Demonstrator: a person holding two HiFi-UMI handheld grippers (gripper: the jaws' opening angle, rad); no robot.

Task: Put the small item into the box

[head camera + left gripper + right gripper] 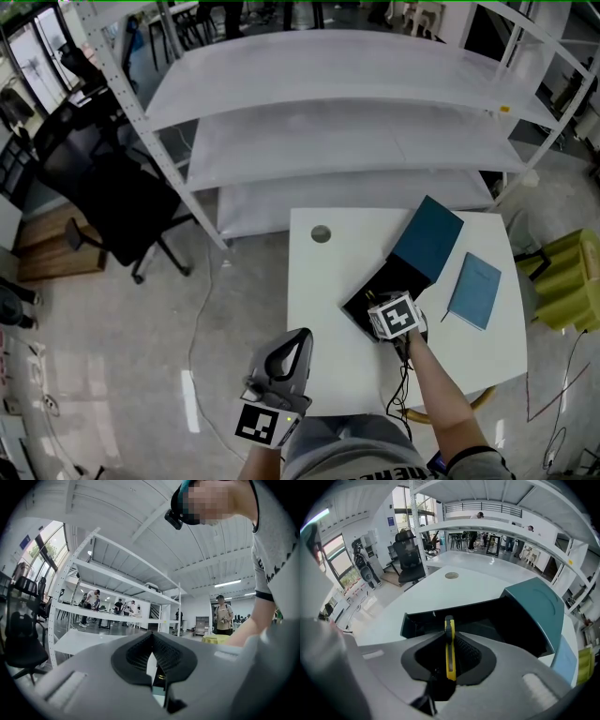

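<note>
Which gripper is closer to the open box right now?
Right. The right gripper hangs over the box, clamping a yellow item; the left gripper is by the table corner, well apart.

Box (364, 302) mouth open under my right gripper (449, 634), clear from above; its raised lid (428, 236) blocks the far side. Table (319, 309) bare to the left; booklet (475, 289) lies right, shelving (347, 141) behind.

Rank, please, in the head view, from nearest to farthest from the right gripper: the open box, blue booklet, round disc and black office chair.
1. Open box, directly beneath the right gripper.
2. Blue booklet, on the table's right.
3. Round disc, table's far left corner.
4. Black office chair, floor, far left.
</note>
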